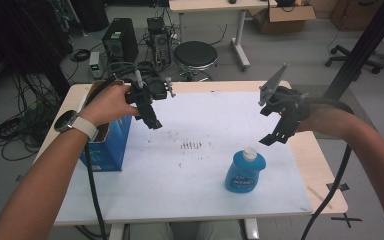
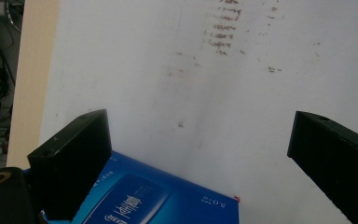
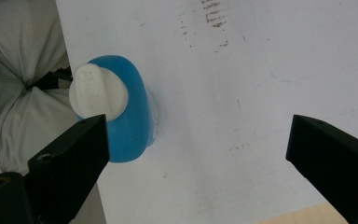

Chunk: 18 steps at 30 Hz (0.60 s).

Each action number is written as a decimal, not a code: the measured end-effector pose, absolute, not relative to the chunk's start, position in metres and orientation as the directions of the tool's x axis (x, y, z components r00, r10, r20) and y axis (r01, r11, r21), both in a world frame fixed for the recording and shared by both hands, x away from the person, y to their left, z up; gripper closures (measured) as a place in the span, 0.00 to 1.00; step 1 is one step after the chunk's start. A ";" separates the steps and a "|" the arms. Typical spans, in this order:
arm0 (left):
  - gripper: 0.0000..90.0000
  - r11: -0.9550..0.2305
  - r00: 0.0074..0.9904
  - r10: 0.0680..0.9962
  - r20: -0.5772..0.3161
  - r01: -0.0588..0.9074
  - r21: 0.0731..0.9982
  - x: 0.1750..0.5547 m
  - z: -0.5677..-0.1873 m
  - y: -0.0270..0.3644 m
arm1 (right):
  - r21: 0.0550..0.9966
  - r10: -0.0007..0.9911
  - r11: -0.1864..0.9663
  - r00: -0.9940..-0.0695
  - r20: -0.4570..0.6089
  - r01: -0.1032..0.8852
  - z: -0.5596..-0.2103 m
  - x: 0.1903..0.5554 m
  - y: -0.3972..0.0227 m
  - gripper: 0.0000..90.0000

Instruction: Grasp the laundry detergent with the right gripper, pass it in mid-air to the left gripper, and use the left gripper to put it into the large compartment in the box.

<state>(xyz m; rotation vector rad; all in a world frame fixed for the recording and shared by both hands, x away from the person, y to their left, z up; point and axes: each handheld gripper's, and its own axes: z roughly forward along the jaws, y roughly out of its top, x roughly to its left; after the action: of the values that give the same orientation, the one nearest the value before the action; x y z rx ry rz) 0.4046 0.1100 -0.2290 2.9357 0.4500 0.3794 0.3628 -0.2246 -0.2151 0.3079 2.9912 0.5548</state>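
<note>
A blue bottle (image 1: pixel 245 171) with a white cap stands upright on the white table top (image 1: pixel 190 170), right of the middle. In the right gripper view the blue bottle (image 3: pixel 126 112) is seen from above, beside the left jaw. My right gripper (image 1: pixel 278 127) hangs above and to the right of it, open and empty; from its own camera the right gripper (image 3: pixel 196 154) has its jaws wide apart. A blue box (image 1: pixel 107 145) stands at the table's left edge. My left gripper (image 1: pixel 152 120) hovers open just right of the box. The blue box (image 2: pixel 163 200) lies below the open left gripper (image 2: pixel 200 149).
Brown smudge marks (image 1: pixel 191 145) sit mid-table. Behind the table are a black stool (image 1: pixel 195 56), computer towers (image 1: pixel 120 40), cables on the floor and a cardboard box (image 1: pixel 285 17). A black post (image 1: pixel 365 45) rises at the right. The person's knees show below the front edge.
</note>
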 end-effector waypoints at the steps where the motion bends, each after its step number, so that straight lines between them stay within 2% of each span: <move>1: 0.07 -0.944 0.923 0.312 0.226 0.275 0.184 0.404 -0.229 0.110 | 0.361 0.211 0.915 -0.977 -0.044 0.181 -0.215 0.361 -0.226 0.07; 18: 0.08 -0.946 0.924 0.308 0.228 0.271 0.179 0.402 -0.228 0.106 | 0.372 0.179 0.914 -0.984 -0.015 0.161 -0.230 0.332 -0.242 0.07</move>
<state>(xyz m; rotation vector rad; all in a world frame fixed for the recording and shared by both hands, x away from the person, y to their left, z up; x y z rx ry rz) 0.4017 0.1061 -0.2285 2.9386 0.4443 0.3834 0.3318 -0.2418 -0.2302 0.2689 3.0260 0.5815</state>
